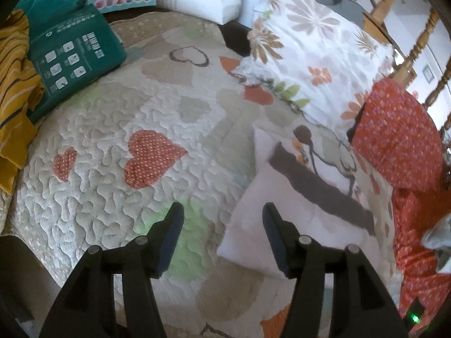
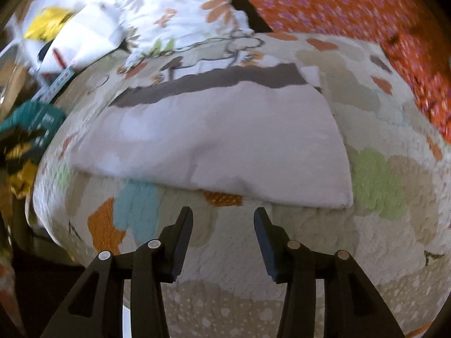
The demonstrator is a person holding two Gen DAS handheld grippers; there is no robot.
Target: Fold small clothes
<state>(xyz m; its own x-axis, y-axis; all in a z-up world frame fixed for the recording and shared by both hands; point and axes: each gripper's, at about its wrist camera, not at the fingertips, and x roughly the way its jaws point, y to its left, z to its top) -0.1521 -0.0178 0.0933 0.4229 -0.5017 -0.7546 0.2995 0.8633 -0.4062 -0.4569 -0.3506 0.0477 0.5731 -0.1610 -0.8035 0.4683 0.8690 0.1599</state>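
A small pale lilac garment (image 2: pixel 214 138) with a dark grey-brown band (image 2: pixel 214 83) along its far edge lies folded flat on the quilted heart-patterned bedspread (image 2: pixel 310 253). In the right wrist view it lies just beyond my right gripper (image 2: pixel 223 215), which is open with nothing between its fingers. In the left wrist view the same garment (image 1: pixel 298 217) lies to the right, its near corner behind the right finger. My left gripper (image 1: pixel 222 211) is open over the bedspread (image 1: pixel 98 129), empty.
A flowered pillow (image 1: pixel 304 45) and a red dotted cushion (image 1: pixel 394 138) sit at the head of the bed. A teal package (image 1: pixel 73 53) and yellow striped cloth (image 1: pixel 14 79) lie at the left. A wooden headboard (image 1: pixel 417 45) stands behind.
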